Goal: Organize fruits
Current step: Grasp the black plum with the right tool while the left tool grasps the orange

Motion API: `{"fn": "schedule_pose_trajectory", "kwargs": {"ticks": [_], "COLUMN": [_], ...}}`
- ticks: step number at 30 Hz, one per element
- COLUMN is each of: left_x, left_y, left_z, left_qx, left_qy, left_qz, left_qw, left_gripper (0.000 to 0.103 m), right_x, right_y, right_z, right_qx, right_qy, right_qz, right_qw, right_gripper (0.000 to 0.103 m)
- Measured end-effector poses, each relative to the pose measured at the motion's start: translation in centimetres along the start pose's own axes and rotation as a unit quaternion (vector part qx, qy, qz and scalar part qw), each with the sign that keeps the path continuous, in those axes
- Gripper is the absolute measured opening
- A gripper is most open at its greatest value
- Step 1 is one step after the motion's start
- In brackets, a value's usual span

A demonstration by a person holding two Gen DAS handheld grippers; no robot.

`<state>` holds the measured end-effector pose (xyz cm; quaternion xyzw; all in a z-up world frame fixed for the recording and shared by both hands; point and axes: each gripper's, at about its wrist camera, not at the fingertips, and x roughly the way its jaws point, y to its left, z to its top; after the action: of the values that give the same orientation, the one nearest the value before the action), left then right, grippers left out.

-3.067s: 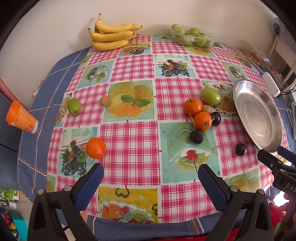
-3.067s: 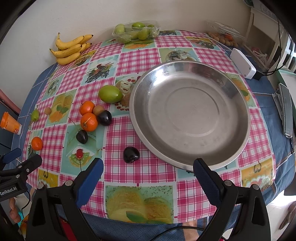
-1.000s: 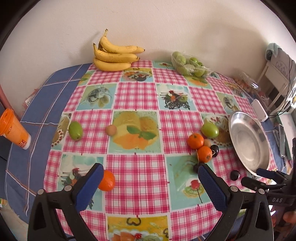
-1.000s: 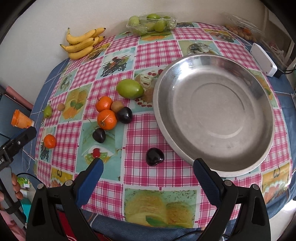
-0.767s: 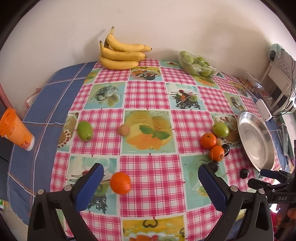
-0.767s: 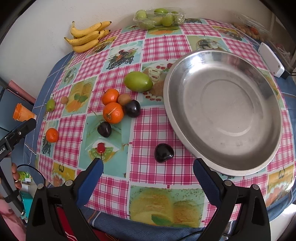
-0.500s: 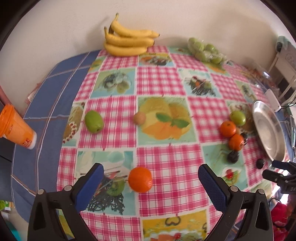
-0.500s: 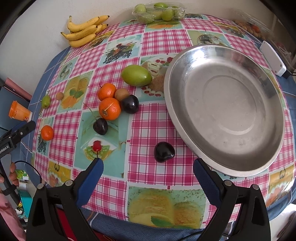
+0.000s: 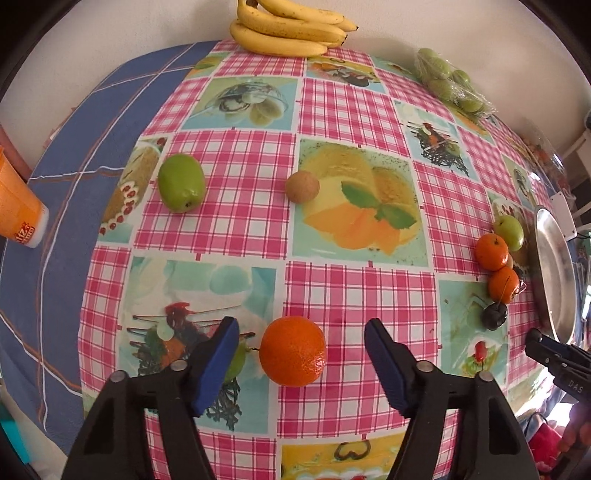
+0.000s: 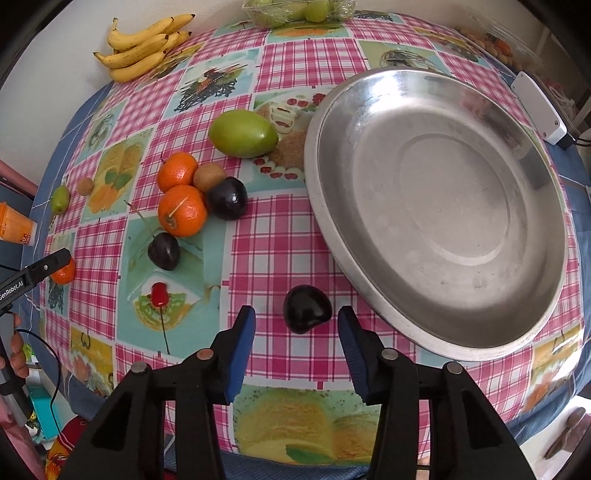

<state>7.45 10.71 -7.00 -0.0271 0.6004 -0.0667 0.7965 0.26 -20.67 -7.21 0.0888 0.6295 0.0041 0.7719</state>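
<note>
A lone orange (image 9: 293, 350) lies on the checked tablecloth between the blue pads of my left gripper (image 9: 301, 326). The jaws are closing, with a gap still on both sides of the fruit. In the right wrist view a dark plum (image 10: 306, 314) sits between the pads of my right gripper (image 10: 295, 314). Those jaws are closing too, and neither pad presses on it. The steel plate (image 10: 321, 110) stands bare just right of the plum. Two oranges (image 10: 181, 216), a brown fruit (image 10: 209, 177), another plum (image 10: 227, 197), a dark cherry (image 10: 164, 251) and a green mango (image 10: 243, 133) cluster left of the plate.
A green fruit (image 9: 181, 182) and a small brown fruit (image 9: 302, 186) lie further back. Bananas (image 9: 291, 29) and a bag of green fruits (image 9: 450, 85) rest by the wall. An orange cup (image 9: 18, 214) stands at the left edge, a white device (image 10: 539, 107) beyond the plate.
Both grippers have come down and narrowed from wide open. The left one shifted left across the table until the lone orange lay between its pads; the right one settled around the dark plum.
</note>
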Motion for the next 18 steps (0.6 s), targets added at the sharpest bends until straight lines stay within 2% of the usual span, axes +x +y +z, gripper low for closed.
{"fn": "schedule_pose_trajectory", "kwargs": {"ticks": [8,11,18], "left_x": [1.1,1.3,0.4], "left_y": [0.4,0.7,0.5], "left_z": [0.3,0.6,0.4], "left_qx": [-0.012,-0.021,-0.024], "left_qy": [0.015,0.016,0.016], "left_qz": [0.006,0.009,0.011], "left_qw": [0.9998,0.9996,0.9995], "left_gripper": [0.052,0.043,0.038], "right_x": [0.3,0.4,0.5], "right_y": [0.1,0.1,-0.3], "right_z": [0.0,0.1,0.4], "right_qx": [0.002,0.000,0.011], "right_qy": [0.007,0.007,0.003], "right_qz": [-0.016,-0.017,-0.006], "right_qw": [1.000,1.000,1.000], "right_gripper": [0.030,0.028,0.028]}}
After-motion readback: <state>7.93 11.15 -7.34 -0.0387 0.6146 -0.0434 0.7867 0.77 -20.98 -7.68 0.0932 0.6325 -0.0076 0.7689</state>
